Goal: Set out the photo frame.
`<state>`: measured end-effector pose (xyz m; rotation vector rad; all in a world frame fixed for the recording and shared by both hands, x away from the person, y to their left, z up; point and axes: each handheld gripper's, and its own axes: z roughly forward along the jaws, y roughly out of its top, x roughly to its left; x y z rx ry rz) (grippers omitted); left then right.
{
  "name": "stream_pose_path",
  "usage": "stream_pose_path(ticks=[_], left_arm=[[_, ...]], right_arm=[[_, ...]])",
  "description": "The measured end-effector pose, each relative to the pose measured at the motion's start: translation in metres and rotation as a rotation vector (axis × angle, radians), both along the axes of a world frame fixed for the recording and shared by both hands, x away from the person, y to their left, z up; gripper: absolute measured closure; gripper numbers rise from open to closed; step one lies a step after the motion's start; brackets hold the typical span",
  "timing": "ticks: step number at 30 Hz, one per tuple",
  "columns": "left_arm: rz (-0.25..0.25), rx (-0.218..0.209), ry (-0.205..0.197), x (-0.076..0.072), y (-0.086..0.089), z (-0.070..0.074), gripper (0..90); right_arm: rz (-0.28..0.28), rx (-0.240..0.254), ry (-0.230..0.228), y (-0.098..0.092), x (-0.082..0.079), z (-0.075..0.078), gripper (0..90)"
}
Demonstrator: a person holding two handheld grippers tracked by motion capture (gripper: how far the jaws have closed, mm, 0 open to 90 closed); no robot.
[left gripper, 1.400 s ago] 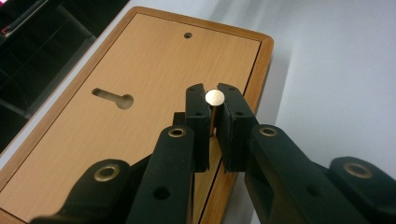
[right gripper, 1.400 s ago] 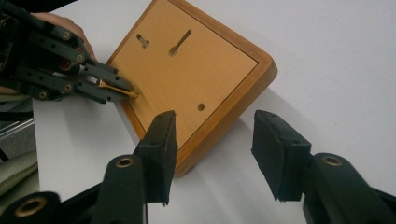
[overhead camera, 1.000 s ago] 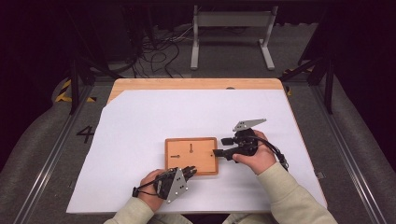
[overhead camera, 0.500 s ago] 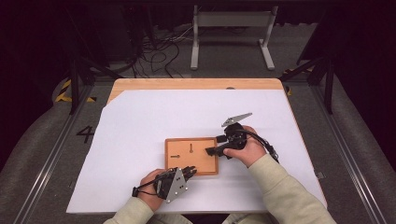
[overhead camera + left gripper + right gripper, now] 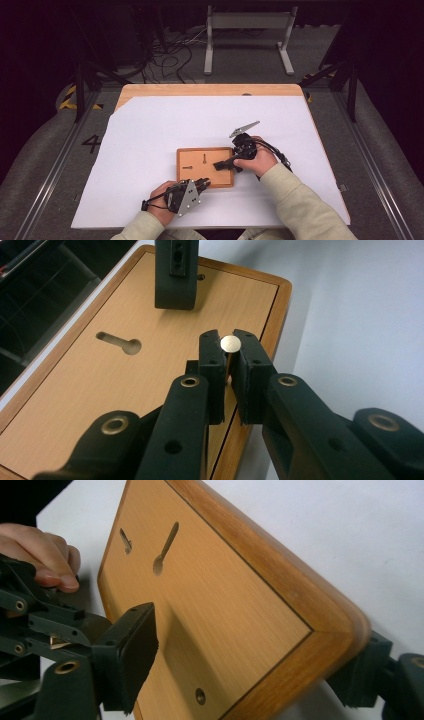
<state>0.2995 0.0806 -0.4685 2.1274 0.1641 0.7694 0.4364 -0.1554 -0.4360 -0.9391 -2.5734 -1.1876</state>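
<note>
Left tool [image 5: 201,184]: clamped on a brass-headed pin [image 5: 230,343], holding it upright just above the near edge of the wooden board [image 5: 197,176].
Right tool [image 5: 223,164]: wide apart and gripping nothing. Its jaws have just been opening, and the board's corner lies between them, one jaw over the top face and the other out past the rim.
Pin's place: between the left tool's tips, head up, with the shaft hidden by the pads.
Board's place: flat on the white tabletop [image 5: 150,130], directly ahead of the left tool and under the right tool's upper jaw.
Step in hand: probably steadying the board so the pin can go into a slot.
Doing it well: close the right tool squarely on the corner before the left one moves, keep the pin vertical, enter at the round end of the keyhole slot [image 5: 120,342], then slide it along the narrow part.
Risk: a loose corner grip could let the board pivot.
Slots: the two keyhole cuts ahead of the left tool are both empty.
Small hole [image 5: 200,696]: near the right tool's upper jaw; whether it holds anything cannot be told.
</note>
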Motion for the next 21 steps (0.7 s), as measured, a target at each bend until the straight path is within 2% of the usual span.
stream_pose_path(ticks=[4,8,10,13,15,17,19,20,21], left_arm=[[-0.004,0.010,-0.010,-0.001,0.001,0.000,83.7],[-0.011,0.007,-0.003,0.000,0.001,0.001,83.3],[-0.018,0.003,0.010,0.000,0.001,0.001,83.0],[-0.024,0.000,0.049,0.002,0.002,0.003,80.4],[-0.034,0.002,0.083,0.002,0.003,0.004,74.9],[-0.053,0.003,0.083,0.002,0.003,0.005,65.9],[-0.083,-0.031,0.133,0.002,0.007,0.010,55.7],[-0.088,-0.060,0.159,0.002,0.010,0.013,51.1],[-0.099,-0.093,0.167,0.003,0.014,0.018,47.8]], right_arm=[[0.007,0.004,0.015,0.000,0.001,-0.001,29.0],[0.022,0.014,0.033,0.000,0.001,0.000,33.4],[0.032,0.025,0.047,0.000,0.000,0.001,36.0],[0.041,0.023,0.035,-0.001,0.000,0.002,36.9],[0.053,0.025,0.032,-0.001,-0.001,0.003,38.3],[0.064,0.023,0.025,-0.002,-0.002,0.005,39.2],[0.070,0.018,0.014,-0.002,-0.003,0.006,39.9],[0.073,0.018,0.010,-0.002,-0.004,0.007,40.3],[0.079,0.016,0.003,-0.002,-0.005,0.008,40.8]])
